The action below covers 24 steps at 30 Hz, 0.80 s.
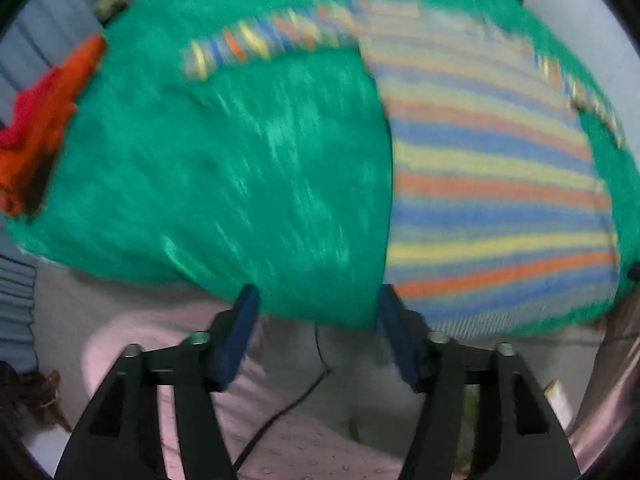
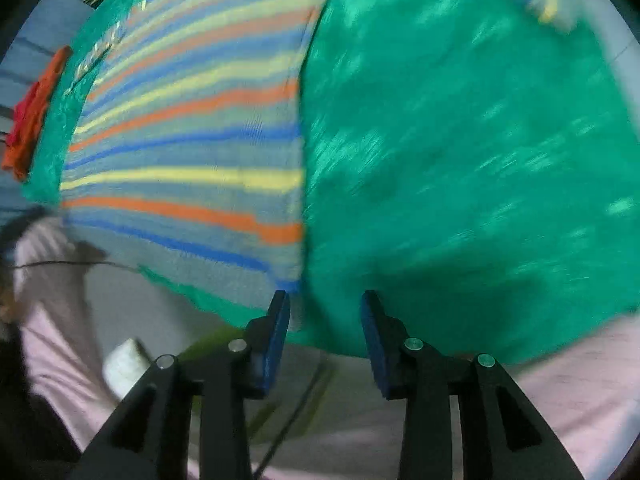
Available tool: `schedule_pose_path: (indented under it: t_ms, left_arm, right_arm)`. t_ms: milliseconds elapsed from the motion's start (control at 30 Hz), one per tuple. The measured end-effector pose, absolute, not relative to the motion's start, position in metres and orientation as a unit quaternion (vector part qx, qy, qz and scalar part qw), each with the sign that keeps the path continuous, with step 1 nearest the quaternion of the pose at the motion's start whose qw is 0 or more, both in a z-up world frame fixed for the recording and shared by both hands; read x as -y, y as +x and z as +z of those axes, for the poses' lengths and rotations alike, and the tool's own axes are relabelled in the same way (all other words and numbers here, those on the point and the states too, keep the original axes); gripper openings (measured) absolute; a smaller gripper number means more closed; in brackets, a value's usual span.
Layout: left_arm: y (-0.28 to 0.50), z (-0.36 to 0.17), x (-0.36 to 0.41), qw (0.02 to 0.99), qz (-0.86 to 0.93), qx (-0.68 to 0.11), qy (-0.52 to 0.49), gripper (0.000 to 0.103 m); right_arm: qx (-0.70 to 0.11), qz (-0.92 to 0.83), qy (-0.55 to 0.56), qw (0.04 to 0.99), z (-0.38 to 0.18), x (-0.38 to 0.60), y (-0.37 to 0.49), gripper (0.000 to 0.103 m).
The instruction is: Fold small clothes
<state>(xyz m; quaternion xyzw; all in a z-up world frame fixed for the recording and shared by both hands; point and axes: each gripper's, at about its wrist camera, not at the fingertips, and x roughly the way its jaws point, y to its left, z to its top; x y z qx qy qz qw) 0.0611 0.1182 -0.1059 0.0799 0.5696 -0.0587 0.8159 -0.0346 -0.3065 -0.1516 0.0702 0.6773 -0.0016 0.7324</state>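
A striped knit garment (image 1: 496, 184) in blue, yellow, orange and grey lies flat on a green fuzzy cloth (image 1: 224, 176). One striped sleeve (image 1: 256, 44) stretches left at the far side. My left gripper (image 1: 316, 300) is open and empty at the cloth's near edge, just left of the garment's side edge. In the right wrist view the garment (image 2: 188, 148) fills the left half and the green cloth (image 2: 480, 160) the right. My right gripper (image 2: 324, 304) is open and empty near the garment's near right corner. Both views are motion-blurred.
An orange and red garment (image 1: 40, 120) lies past the cloth's left edge; it also shows in the right wrist view (image 2: 32, 120). A thin black cable (image 1: 288, 404) runs below the cloth's near edge over a pale pink surface (image 1: 312, 456).
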Motion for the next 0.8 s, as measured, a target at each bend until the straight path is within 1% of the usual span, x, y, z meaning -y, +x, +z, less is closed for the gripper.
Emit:
schedule_pose_path:
  t_ms: [33,67,100,133,233,300,333,400,433,467,500,567,600,667,700,733,800]
  left_arm:
    - [0.066,-0.09,-0.109,0.833,-0.065,-0.543,0.077,0.081]
    - [0.068,-0.083,-0.104,0.842,-0.077,-0.529,0.075,0.088]
    - [0.072,-0.078,-0.094,0.847,-0.092,-0.518,0.073,0.089]
    - [0.08,-0.078,-0.073,0.853,-0.109,-0.506,0.074,0.089]
    - [0.104,-0.095,-0.033,0.852,-0.146,-0.497,0.074,0.089]
    - [0.116,-0.122,-0.02,0.843,-0.144,-0.513,0.08,0.089]
    - [0.121,-0.14,-0.021,0.833,-0.131,-0.53,0.091,0.089]
    - [0.121,-0.179,-0.035,0.807,-0.087,-0.57,0.126,0.085]
    - [0.118,-0.183,-0.042,0.807,-0.083,-0.572,0.12,0.086]
    - [0.11,-0.178,-0.055,0.817,-0.083,-0.562,0.096,0.087]
    - [0.104,-0.172,-0.062,0.82,-0.073,-0.561,0.084,0.087]
    - [0.092,-0.157,-0.066,0.826,-0.069,-0.556,0.067,0.087]
    - [0.087,-0.15,-0.066,0.83,-0.074,-0.549,0.06,0.089]
    - [0.078,-0.144,-0.059,0.84,-0.068,-0.534,0.063,0.097]
    - [0.076,-0.146,-0.054,0.843,-0.064,-0.53,0.071,0.098]
    - [0.076,-0.153,-0.048,0.841,-0.057,-0.53,0.087,0.098]
    - [0.077,-0.173,-0.043,0.827,-0.04,-0.549,0.114,0.098]
  right_arm:
    - [-0.652,-0.013,0.054,0.756,-0.134,0.307,-0.032,0.037]
    - [-0.632,-0.015,0.048,0.773,-0.122,0.305,-0.028,0.04]
    - [-0.612,-0.012,0.048,0.79,-0.111,0.302,-0.022,0.043]
    - [-0.587,-0.003,0.051,0.808,-0.101,0.296,-0.013,0.048]
    - [-0.52,0.041,0.069,0.85,-0.091,0.274,0.029,0.048]
    - [-0.499,0.067,0.082,0.86,-0.104,0.258,0.048,0.048]
    - [-0.507,0.074,0.087,0.854,-0.123,0.255,0.059,0.047]
    - [-0.546,0.055,0.085,0.832,-0.156,0.265,0.063,0.047]
    - [-0.578,0.029,0.076,0.812,-0.179,0.276,0.058,0.035]
    - [-0.58,0.023,0.083,0.81,-0.184,0.283,0.05,0.018]
    - [-0.575,0.015,0.092,0.813,-0.18,0.288,0.041,0.018]
    - [-0.572,-0.021,0.082,0.816,-0.162,0.29,0.022,0.023]
    - [-0.558,-0.012,0.087,0.825,-0.151,0.286,0.015,0.023]
    - [-0.531,0.01,0.092,0.842,-0.134,0.265,0.004,0.03]
    - [-0.523,0.024,0.092,0.847,-0.131,0.254,0.002,0.033]
    - [-0.52,0.046,0.091,0.848,-0.133,0.24,0.001,0.039]
    - [-0.537,0.061,0.084,0.837,-0.149,0.221,0.006,0.04]
